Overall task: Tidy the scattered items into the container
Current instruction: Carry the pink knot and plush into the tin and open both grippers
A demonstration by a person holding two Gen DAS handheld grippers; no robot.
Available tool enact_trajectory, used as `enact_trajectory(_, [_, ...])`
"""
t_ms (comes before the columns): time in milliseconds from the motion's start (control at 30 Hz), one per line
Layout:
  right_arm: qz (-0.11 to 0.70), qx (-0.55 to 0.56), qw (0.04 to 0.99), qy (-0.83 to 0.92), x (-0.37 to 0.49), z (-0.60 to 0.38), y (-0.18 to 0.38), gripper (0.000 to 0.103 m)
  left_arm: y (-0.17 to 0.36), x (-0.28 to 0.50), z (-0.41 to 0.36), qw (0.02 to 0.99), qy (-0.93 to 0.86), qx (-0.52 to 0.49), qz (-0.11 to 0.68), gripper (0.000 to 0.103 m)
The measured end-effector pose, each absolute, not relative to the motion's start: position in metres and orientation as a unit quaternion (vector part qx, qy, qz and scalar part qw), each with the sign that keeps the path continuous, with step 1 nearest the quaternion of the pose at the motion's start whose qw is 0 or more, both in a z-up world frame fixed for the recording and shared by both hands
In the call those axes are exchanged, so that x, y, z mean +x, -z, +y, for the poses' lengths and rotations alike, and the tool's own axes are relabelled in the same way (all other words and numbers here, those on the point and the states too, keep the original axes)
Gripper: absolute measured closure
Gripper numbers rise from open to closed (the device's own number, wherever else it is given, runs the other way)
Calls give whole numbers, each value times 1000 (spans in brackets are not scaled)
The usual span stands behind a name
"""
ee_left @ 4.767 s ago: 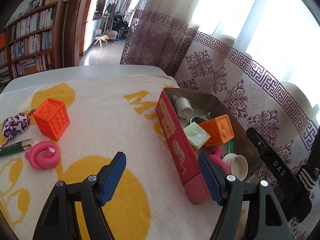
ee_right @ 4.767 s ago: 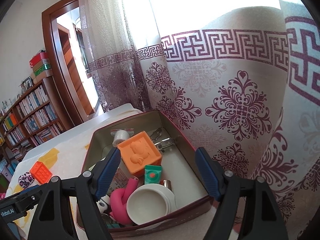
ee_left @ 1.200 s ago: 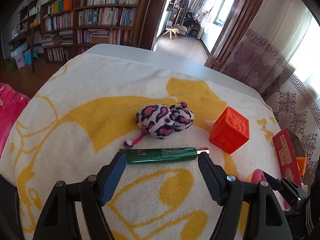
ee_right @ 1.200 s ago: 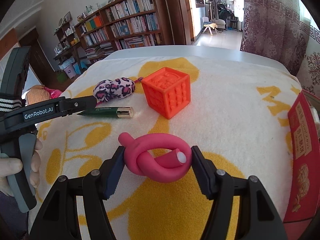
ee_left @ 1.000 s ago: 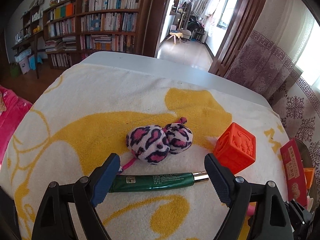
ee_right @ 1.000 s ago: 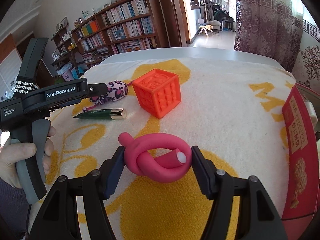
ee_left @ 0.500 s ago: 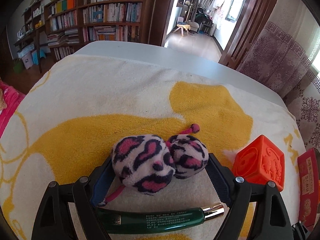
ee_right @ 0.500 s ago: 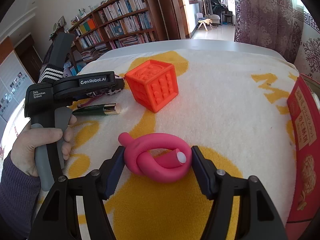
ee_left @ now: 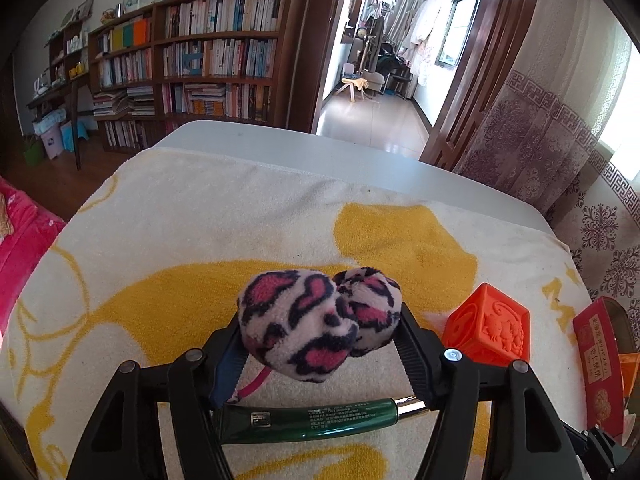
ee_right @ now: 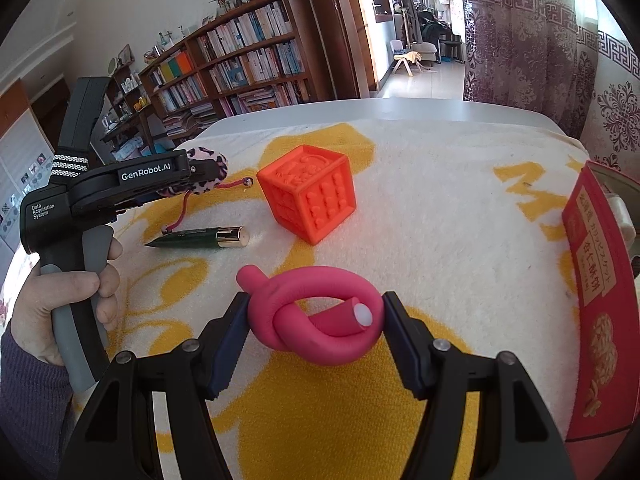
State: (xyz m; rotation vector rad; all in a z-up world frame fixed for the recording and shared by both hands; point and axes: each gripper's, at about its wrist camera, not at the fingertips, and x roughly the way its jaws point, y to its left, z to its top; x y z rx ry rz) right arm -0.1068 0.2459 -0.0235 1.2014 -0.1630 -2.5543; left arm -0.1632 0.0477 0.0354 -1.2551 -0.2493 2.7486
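Bookshelves back a towel-covered tabletop (ee_left: 280,216). Left gripper (ee_left: 320,344) squeezes the soft plush (ee_left: 316,320); right gripper (ee_right: 316,324) clasps the bendy pink knot (ee_right: 316,320) by its sides, left of the tin (ee_right: 600,280).

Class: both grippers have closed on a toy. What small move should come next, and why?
Probably lift both and carry them to the red tin at right. The left gripper pinches the leopard plush toy; the right gripper pinches the pink knotted tube. The orange cube and green tube remain on the blanket.

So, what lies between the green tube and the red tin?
In the right wrist view, the orange cube stands between green tube and red tin; otherwise bare towel.
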Motion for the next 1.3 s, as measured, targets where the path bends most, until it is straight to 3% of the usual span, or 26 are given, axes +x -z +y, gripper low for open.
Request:
enact_trajectory(567, [-114, 348, 119, 923, -65, 295, -26, 34, -81, -86, 98, 126, -914, -380, -61, 34])
enact_trajectory(1067, [-160, 277, -65, 945, 20, 436, -49, 34, -106, -40, 214, 249, -894, -372, -30, 34])
enact_trajectory(1300, [-186, 265, -102, 941, 40, 473, -47, 34, -122, -23, 273, 312, -878, -362, -20, 34])
